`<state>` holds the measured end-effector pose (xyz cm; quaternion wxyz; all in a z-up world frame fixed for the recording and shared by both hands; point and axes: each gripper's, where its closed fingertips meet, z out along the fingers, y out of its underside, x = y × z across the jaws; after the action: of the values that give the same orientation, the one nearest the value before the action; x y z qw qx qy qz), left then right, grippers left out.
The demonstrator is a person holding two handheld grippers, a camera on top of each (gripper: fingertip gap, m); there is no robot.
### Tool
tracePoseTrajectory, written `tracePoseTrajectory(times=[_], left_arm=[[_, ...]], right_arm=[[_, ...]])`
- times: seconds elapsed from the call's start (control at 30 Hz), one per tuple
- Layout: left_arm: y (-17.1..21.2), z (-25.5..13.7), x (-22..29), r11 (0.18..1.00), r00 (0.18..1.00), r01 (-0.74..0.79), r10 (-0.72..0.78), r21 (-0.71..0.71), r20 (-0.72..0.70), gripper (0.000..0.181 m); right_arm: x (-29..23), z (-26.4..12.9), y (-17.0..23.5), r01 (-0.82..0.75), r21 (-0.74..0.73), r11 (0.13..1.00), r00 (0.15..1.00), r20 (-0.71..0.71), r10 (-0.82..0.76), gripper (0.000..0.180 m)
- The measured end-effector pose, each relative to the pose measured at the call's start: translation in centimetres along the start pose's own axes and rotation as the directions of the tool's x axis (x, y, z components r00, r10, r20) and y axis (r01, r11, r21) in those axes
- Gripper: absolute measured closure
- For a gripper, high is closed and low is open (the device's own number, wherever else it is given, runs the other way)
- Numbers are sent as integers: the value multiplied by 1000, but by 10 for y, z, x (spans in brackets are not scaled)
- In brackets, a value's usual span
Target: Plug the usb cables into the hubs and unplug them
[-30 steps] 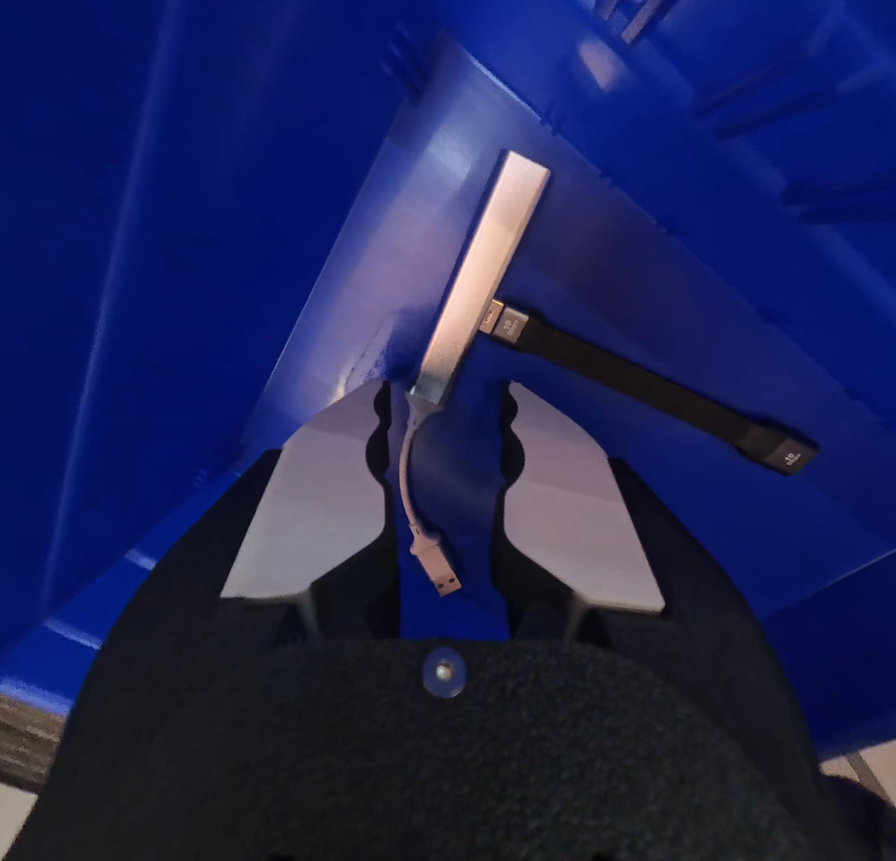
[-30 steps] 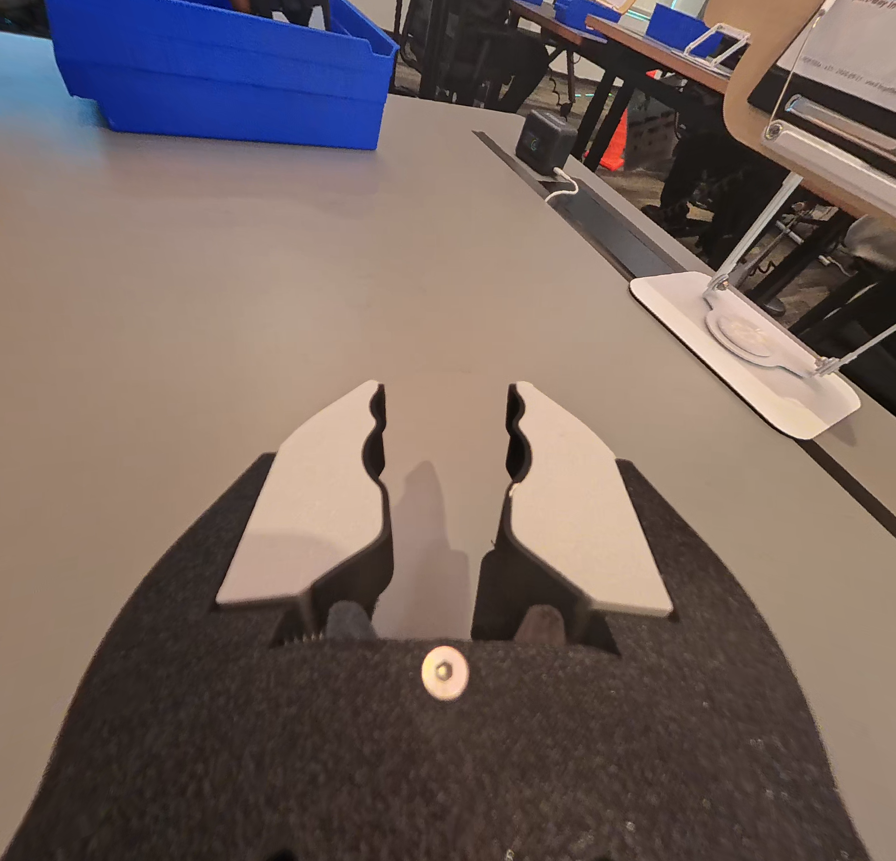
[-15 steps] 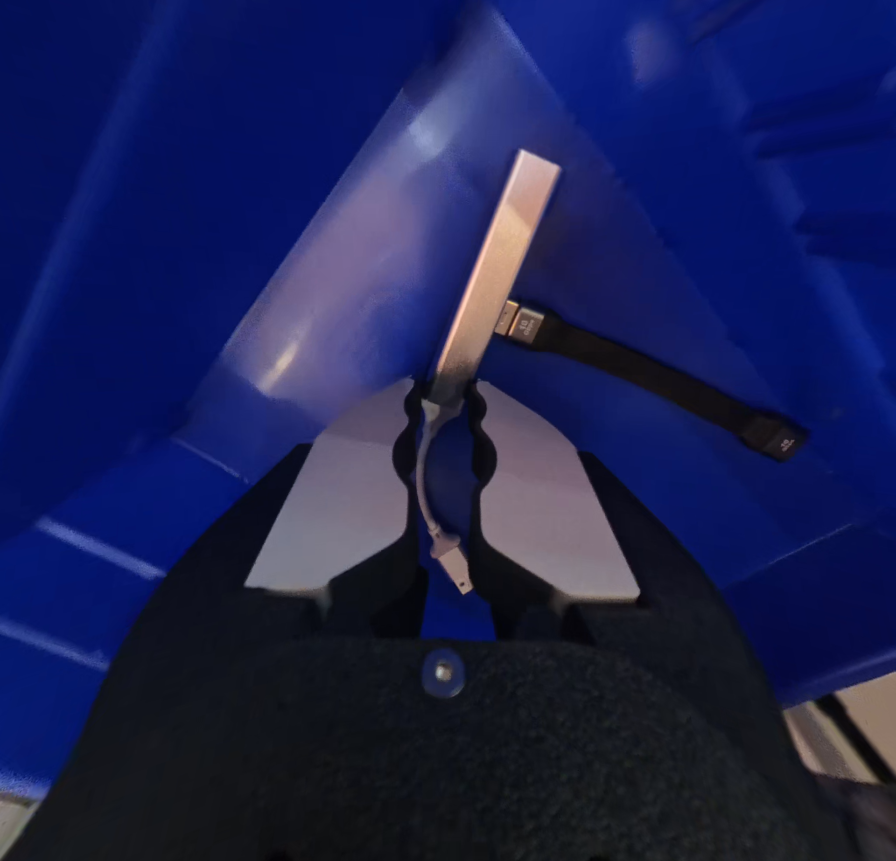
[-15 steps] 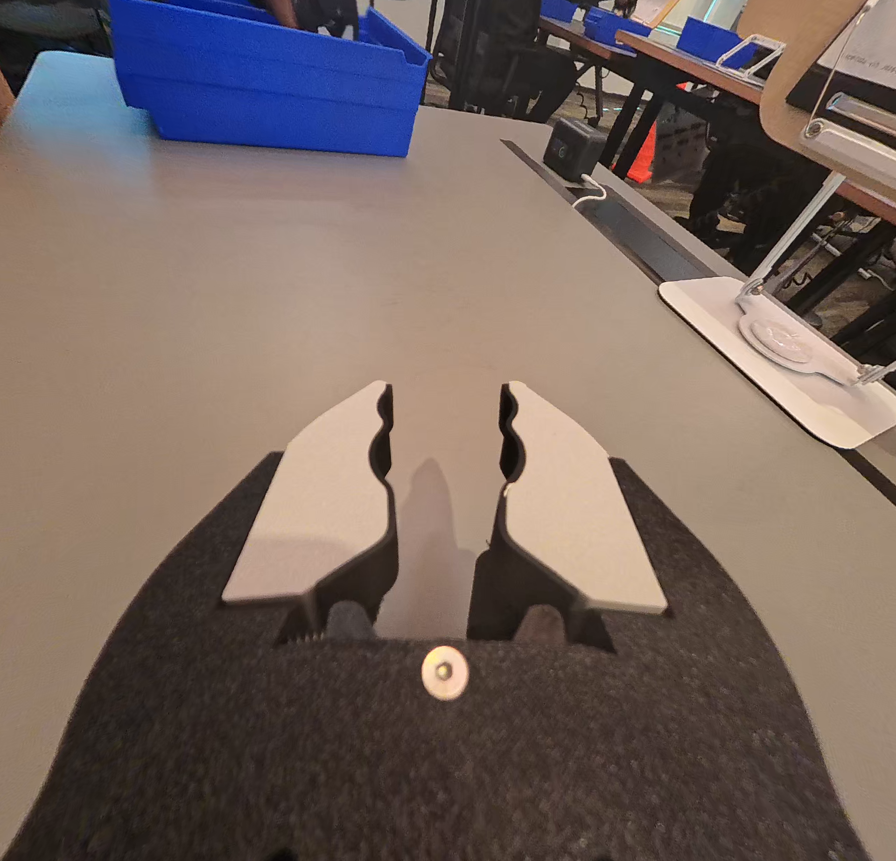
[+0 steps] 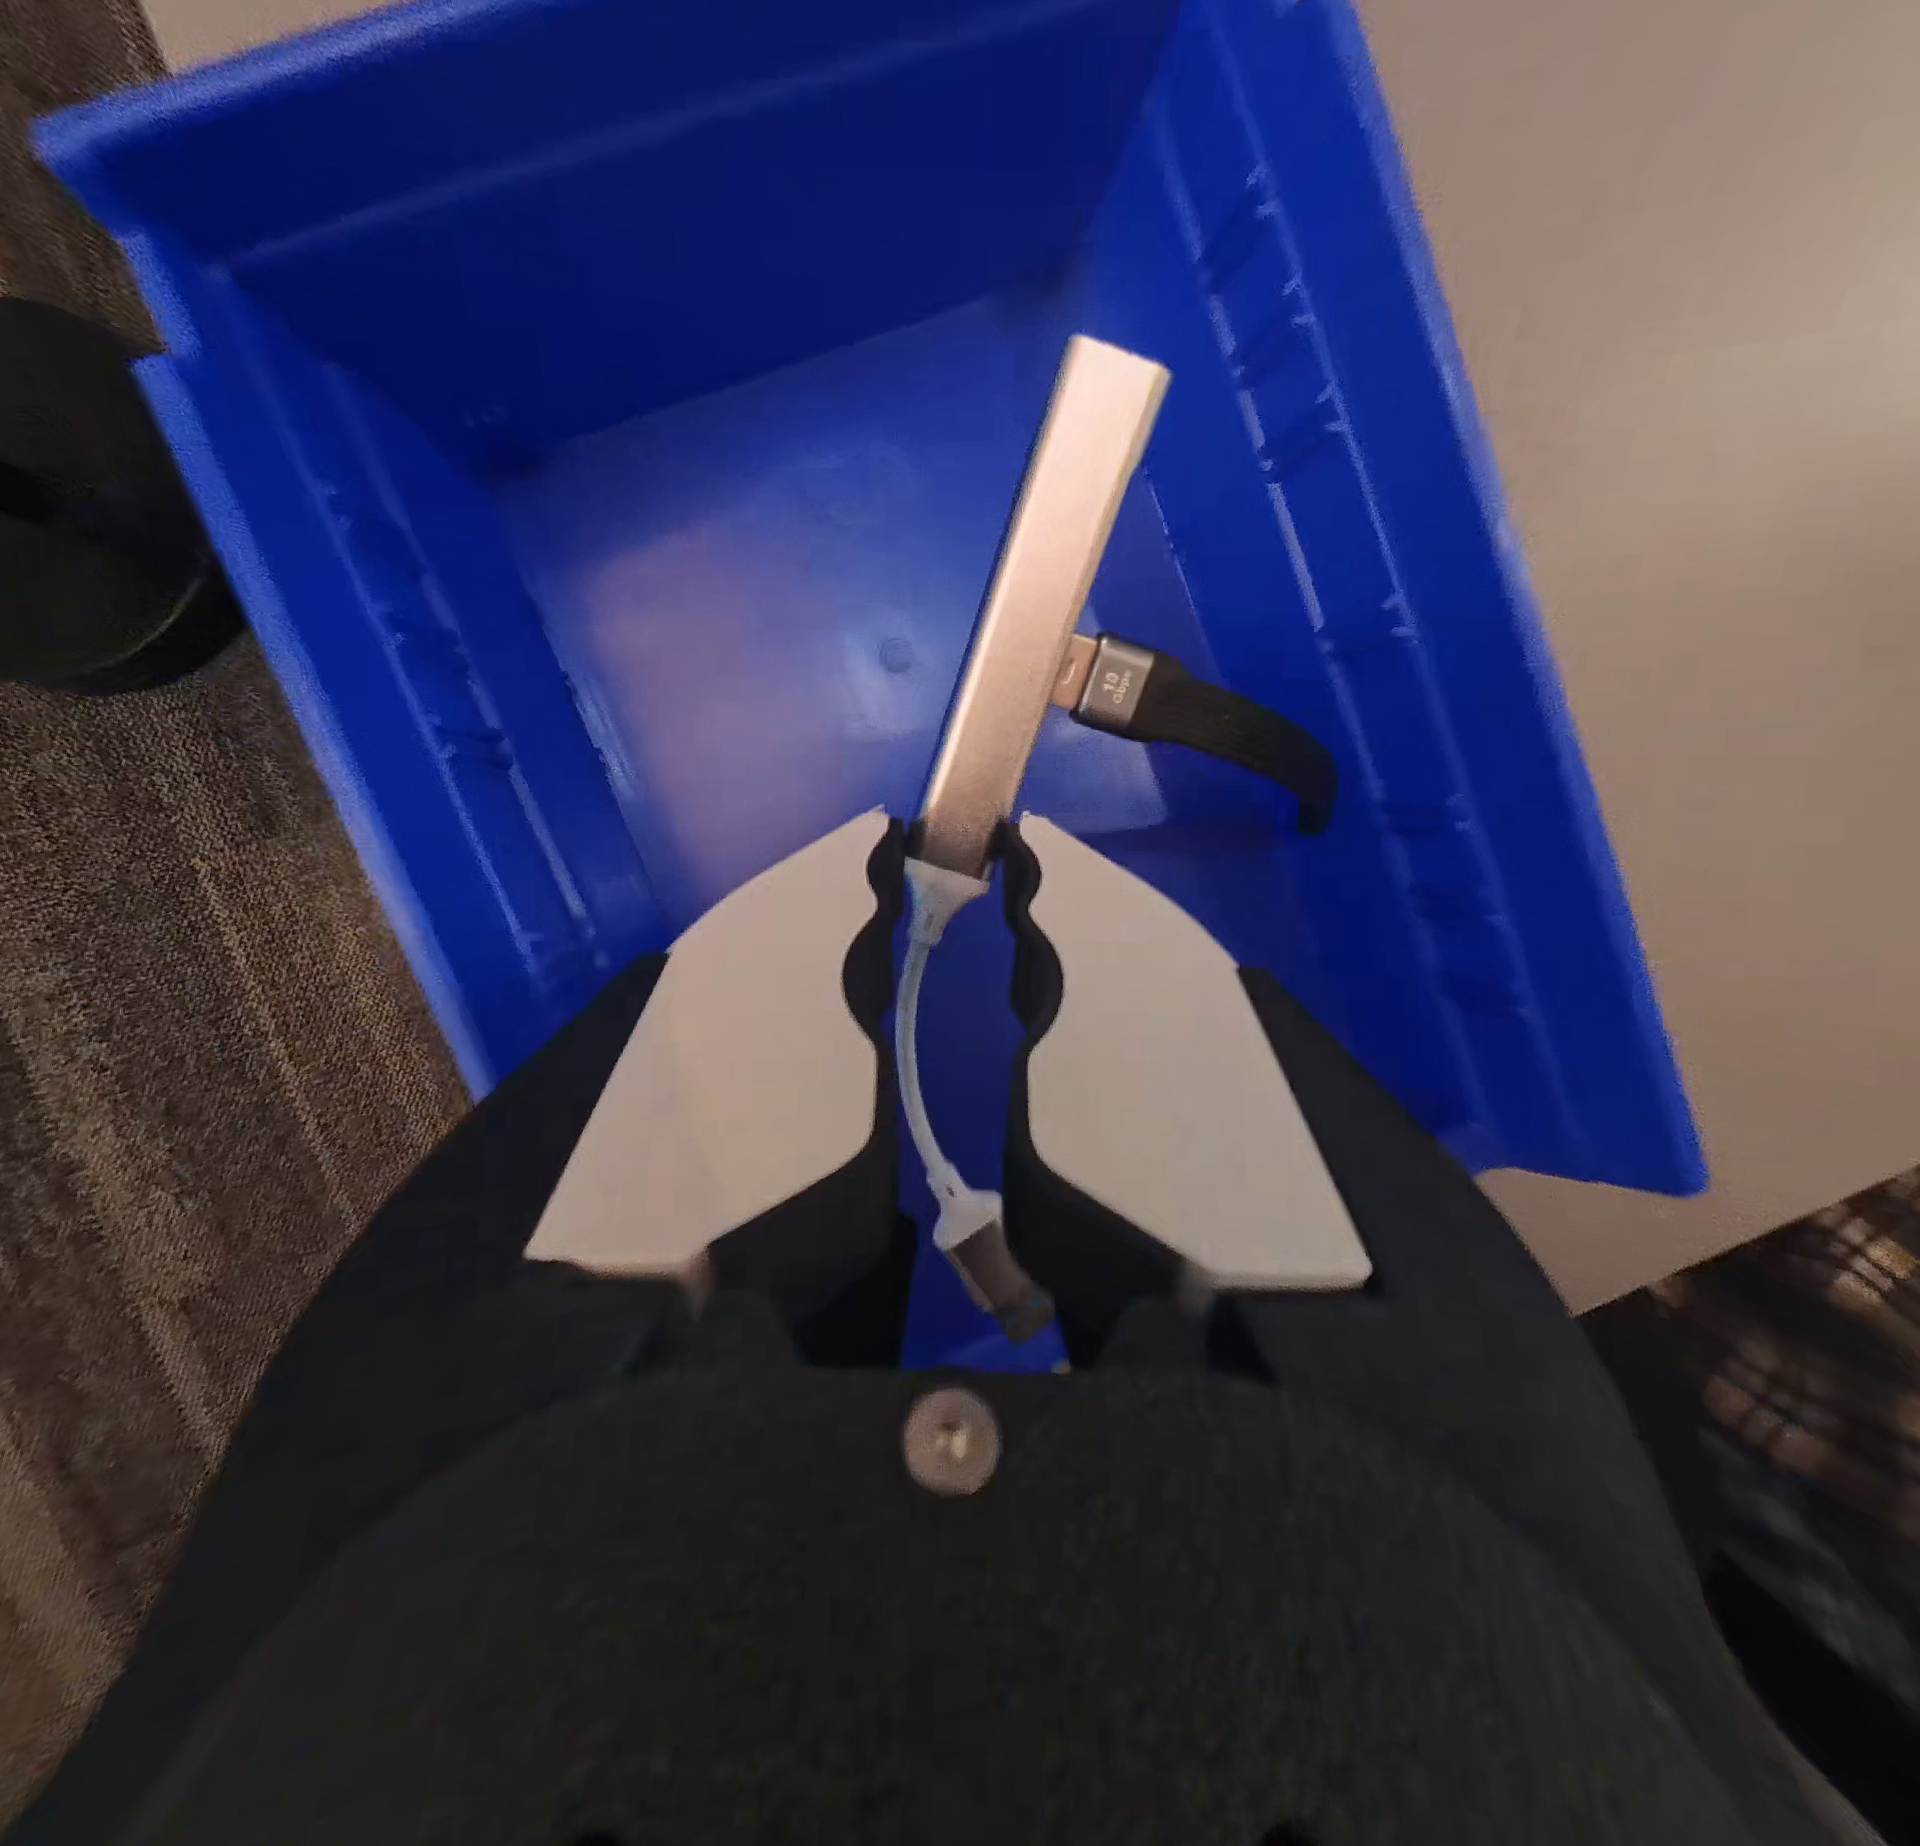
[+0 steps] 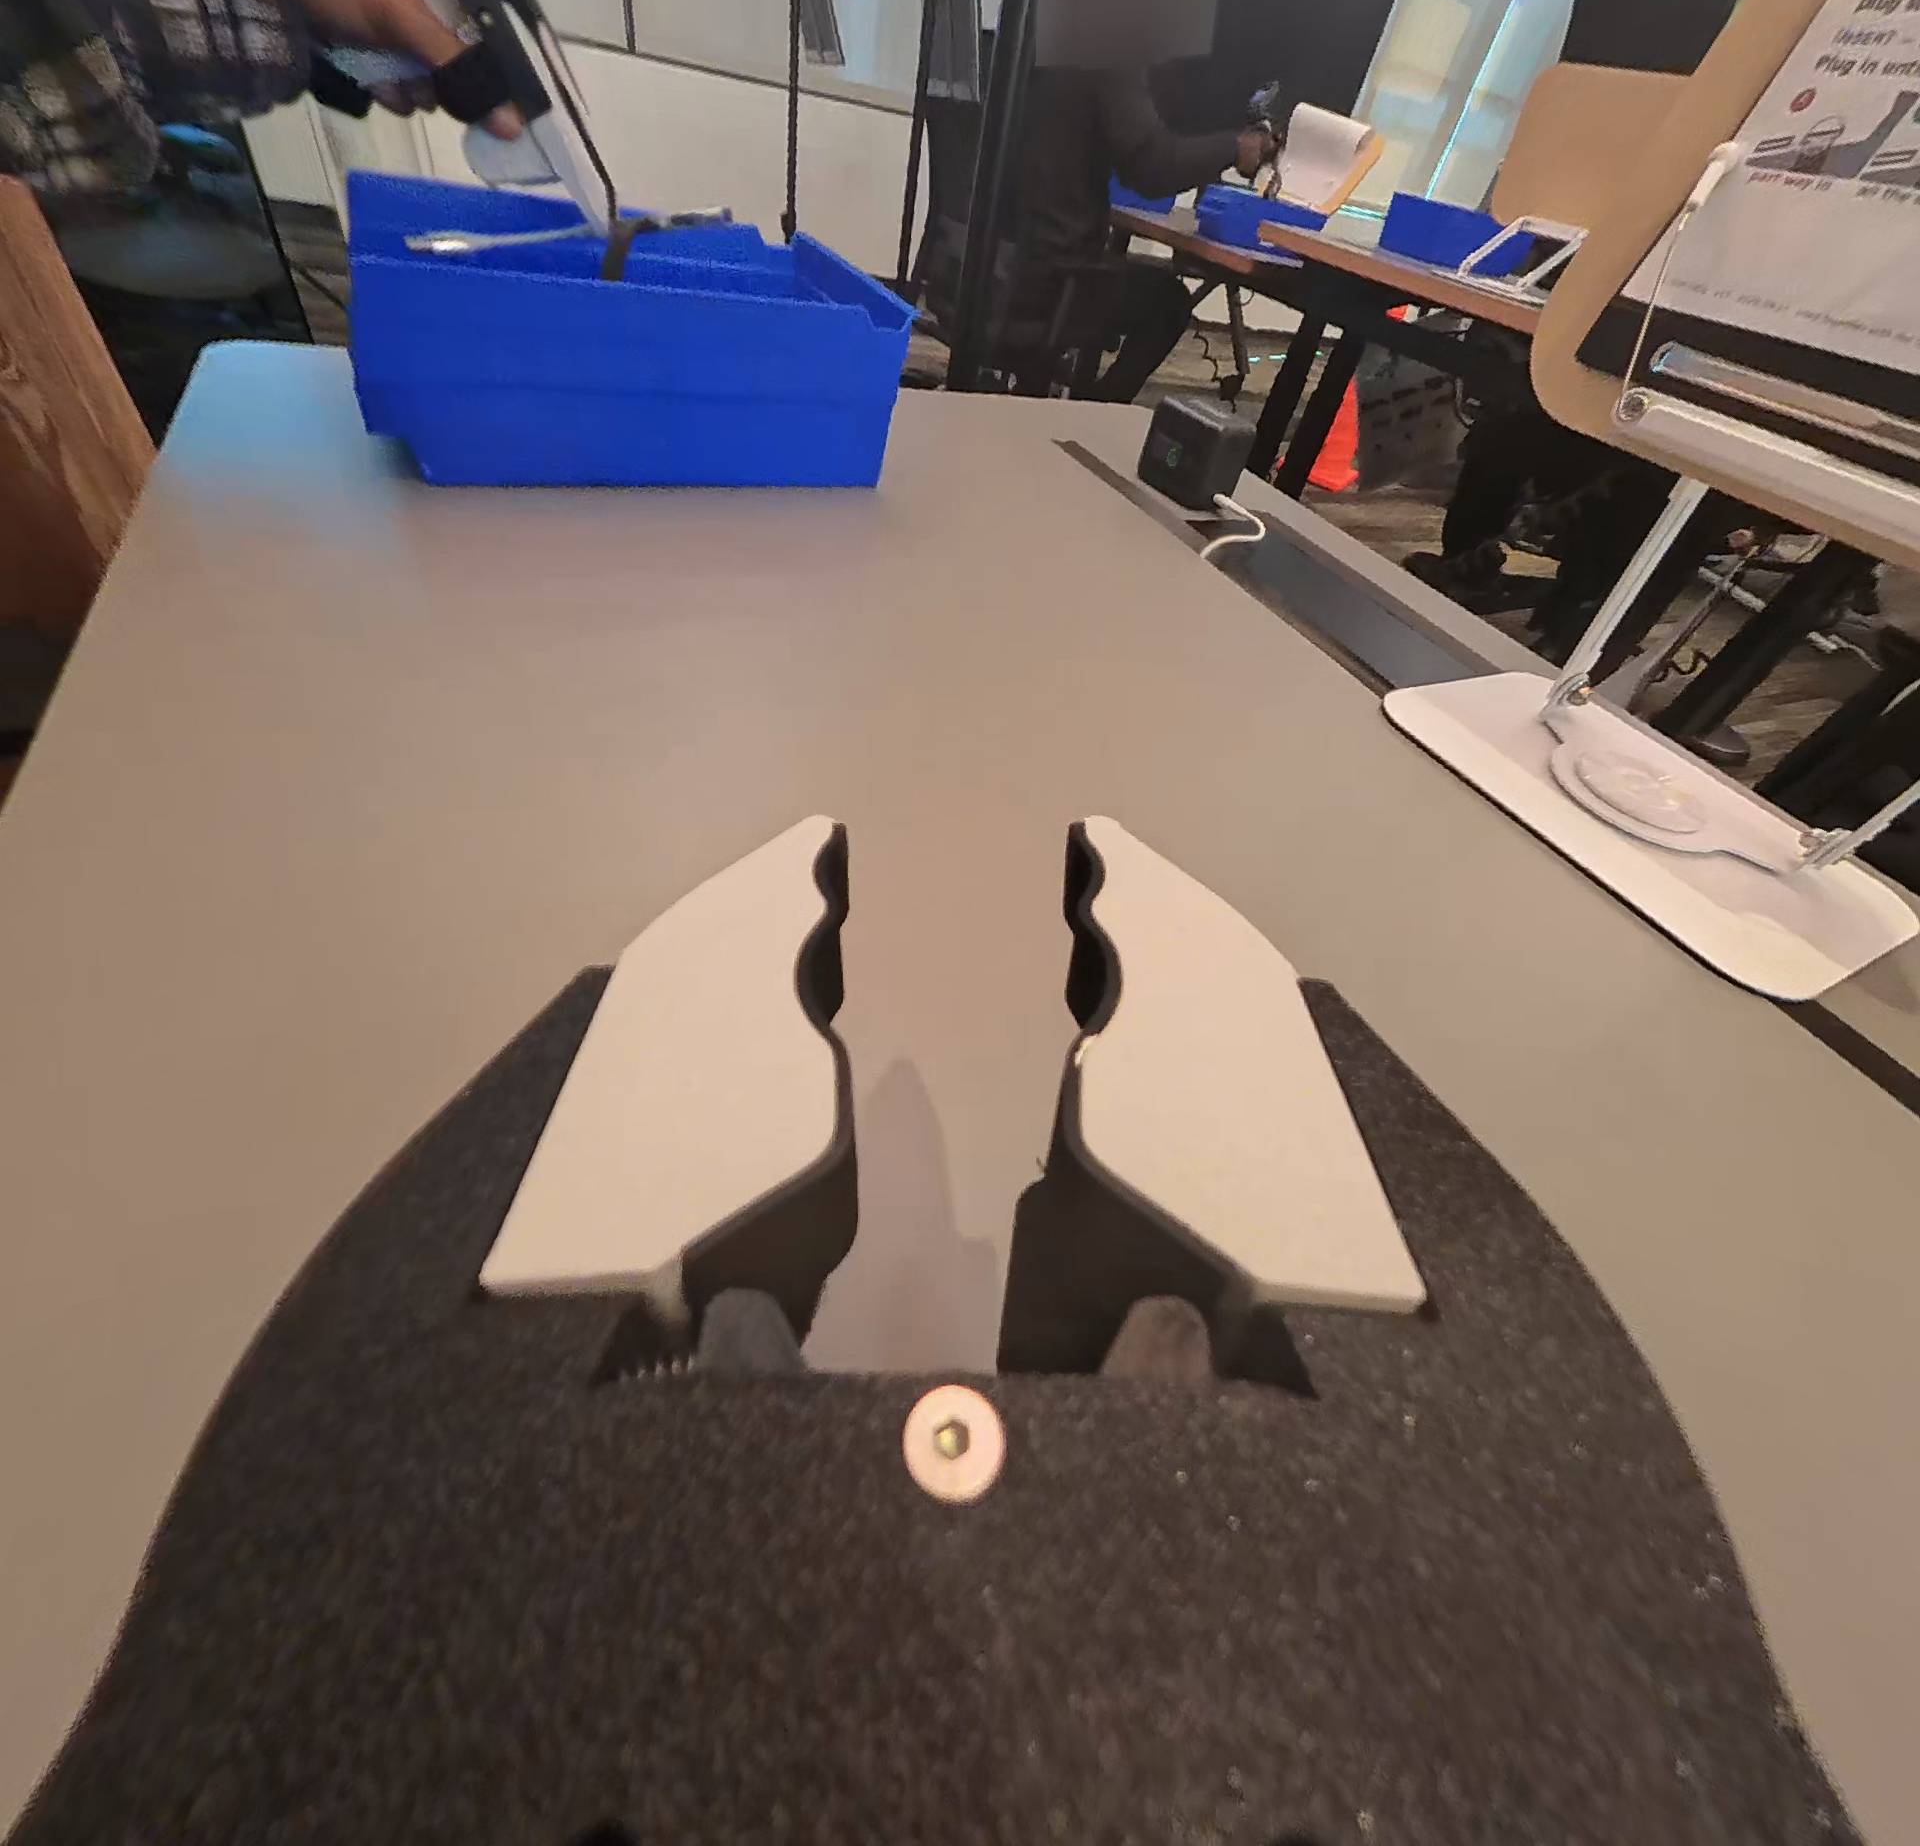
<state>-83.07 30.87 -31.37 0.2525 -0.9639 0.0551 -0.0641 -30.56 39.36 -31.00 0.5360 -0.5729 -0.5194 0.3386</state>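
1. The grey table top (image 6: 520,716) is carrying the deep blue plastic bin (image 5: 727,425) at its far corner; every place below is given from that bin.
2. The left gripper (image 5: 951,830) is hanging over the bin's open top, its pale fingers (image 5: 748,1058) narrowed onto the near end of the slim silver aluminium USB hub (image 5: 1049,591), which is standing clear above the bin floor.
3. The right gripper (image 6: 956,840) is resting well apart from the bin, low over bare table, fingers parted and gripping nothing.
4. The short flat black USB cable (image 5: 1216,726) is sitting plugged into the hub's side, its free end drooping towards the bin's right wall.
5. The hub's own white pigtail lead (image 5: 925,1069) is dangling between the left fingers.
6. Judged step: lifting the hub out to unplug. Next, the right gripper is needing to pinch the black plug and pull straight outward.
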Motion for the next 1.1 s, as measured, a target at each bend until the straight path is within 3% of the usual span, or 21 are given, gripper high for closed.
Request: tracePoseTrajectory(times=[0.13,0.33,0.57,0.67,0.8,0.97,1.1], left_arm=[[-13,-28,10,998,998,-6,2,65,55,164],[-61,-68,48,979,988,-86,60,184,142,164],[-139,-88,153,889,963,-259,209,377,168,164],[-159,-62,219,836,936,-353,318,421,153,164],[-169,0,307,782,901,-402,429,476,56,164],[-166,73,377,780,868,-386,488,492,-92,164],[-161,107,400,790,853,-383,502,479,-145,164]], right_arm=[[-2,-2,-8,-46,31,998,999,6,46,141],[4,-6,-26,-121,84,989,992,-25,124,141],[26,-2,-73,-383,229,895,922,42,384,137],[29,9,-96,-535,235,811,844,185,503,132],[33,32,-99,-662,106,742,735,281,617,131],[43,48,-79,-733,-85,674,632,279,723,130],[58,52,-59,-733,-178,656,629,188,754,130]])
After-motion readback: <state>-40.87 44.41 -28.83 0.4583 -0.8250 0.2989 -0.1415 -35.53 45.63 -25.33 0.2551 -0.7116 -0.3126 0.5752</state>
